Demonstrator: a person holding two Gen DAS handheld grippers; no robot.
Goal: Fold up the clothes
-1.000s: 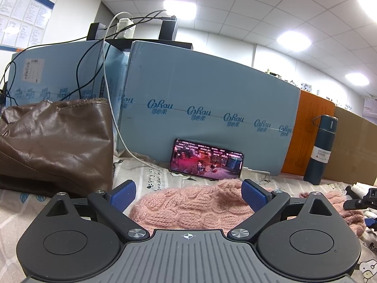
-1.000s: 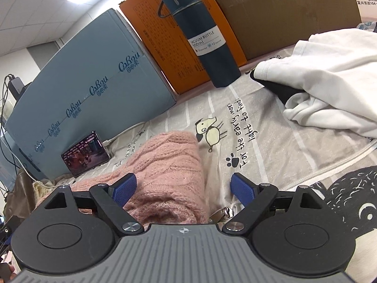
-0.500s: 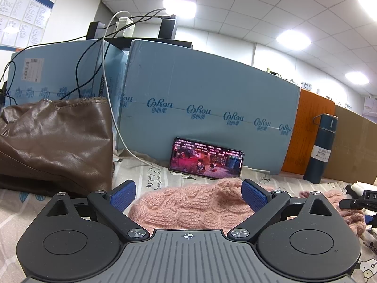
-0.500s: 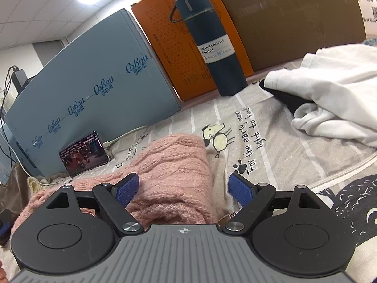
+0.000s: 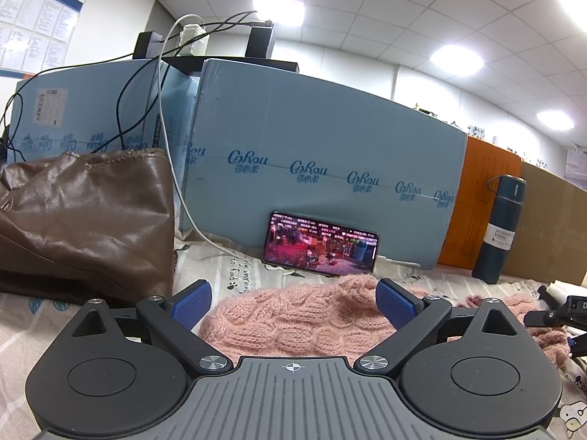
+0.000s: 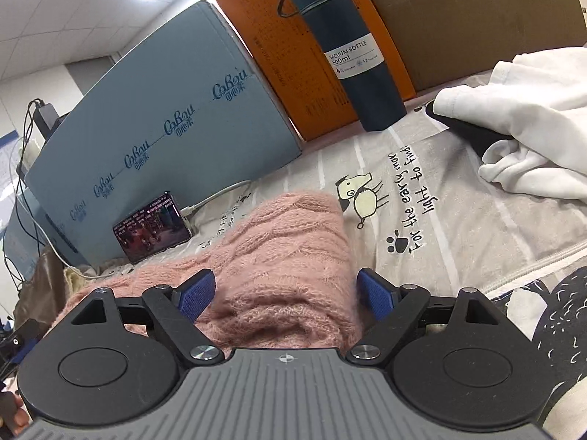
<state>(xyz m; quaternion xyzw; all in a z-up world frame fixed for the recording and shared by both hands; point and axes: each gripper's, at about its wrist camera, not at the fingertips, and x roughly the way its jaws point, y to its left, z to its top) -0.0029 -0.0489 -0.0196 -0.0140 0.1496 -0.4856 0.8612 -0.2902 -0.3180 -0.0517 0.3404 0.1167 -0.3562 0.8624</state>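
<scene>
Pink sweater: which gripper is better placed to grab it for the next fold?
Right, probably. The right gripper is open with the pink sweater bunched between its blue pads. The left gripper is open too, but the knit lies lower and mostly ahead of its pads.

Lit phone (image 5: 320, 244) leans on blue board (image 5: 323, 168); flask (image 6: 348, 55) upright.

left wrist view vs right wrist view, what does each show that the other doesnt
Only the left wrist view shows the crumpled brown leather bag and the wall poster.

Only the right wrist view shows the rumpled white garment and the dog print on the grey bedsheet.

Both show the pink cable-knit sweater, the lit phone leaning on the blue foam board, and the dark blue vacuum bottle.
</scene>
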